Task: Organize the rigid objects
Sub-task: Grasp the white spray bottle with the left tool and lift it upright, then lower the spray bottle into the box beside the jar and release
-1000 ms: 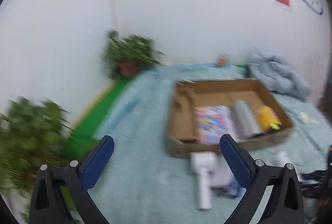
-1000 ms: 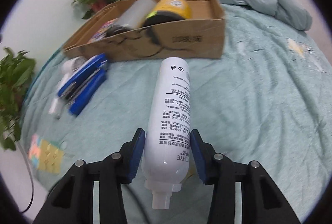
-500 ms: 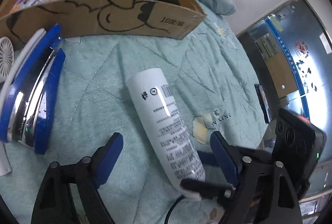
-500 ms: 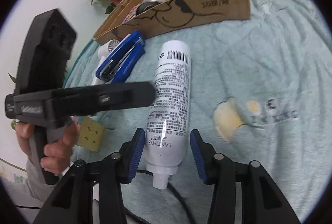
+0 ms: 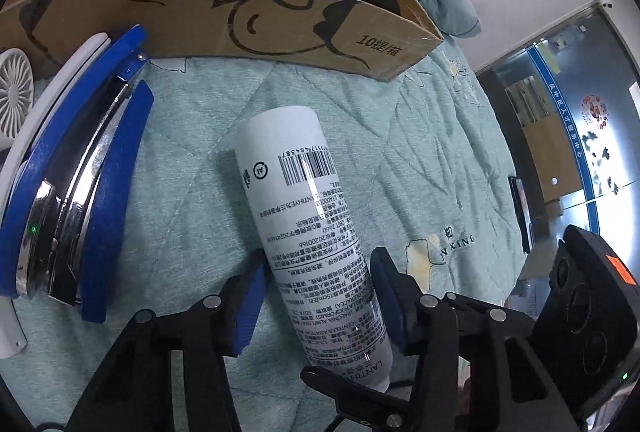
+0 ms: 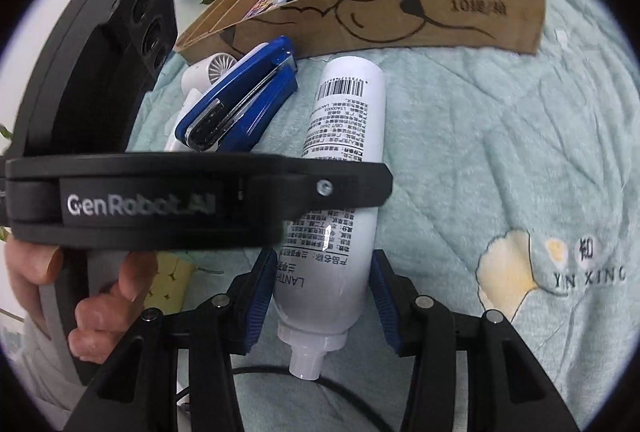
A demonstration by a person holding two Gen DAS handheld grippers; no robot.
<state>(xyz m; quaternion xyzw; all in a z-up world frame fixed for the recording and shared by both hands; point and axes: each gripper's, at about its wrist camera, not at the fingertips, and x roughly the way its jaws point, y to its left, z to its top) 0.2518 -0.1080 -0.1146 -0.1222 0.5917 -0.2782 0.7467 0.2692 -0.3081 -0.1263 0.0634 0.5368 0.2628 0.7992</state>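
Teal quilted bed cover [image 5: 420, 159] carries a cardboard box [image 5: 280, 27], blue stapler [image 5: 76, 191], white fan [image 5: 14, 87] and white bottle [image 5: 304, 207], lying flat.

"GenRobot_AI" on left tongs [image 6: 360, 187]

White bottle [image 6: 340, 199] between right gripper [image 6: 324, 302] fingers [image 6: 260, 296] — left gripper [image 6: 352, 187] across it

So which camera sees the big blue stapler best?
The right wrist view: the big blue metal stapler shows whole, lying beside the white plastic bottle. The left wrist view shows it closer but stretched along the picture's edge.
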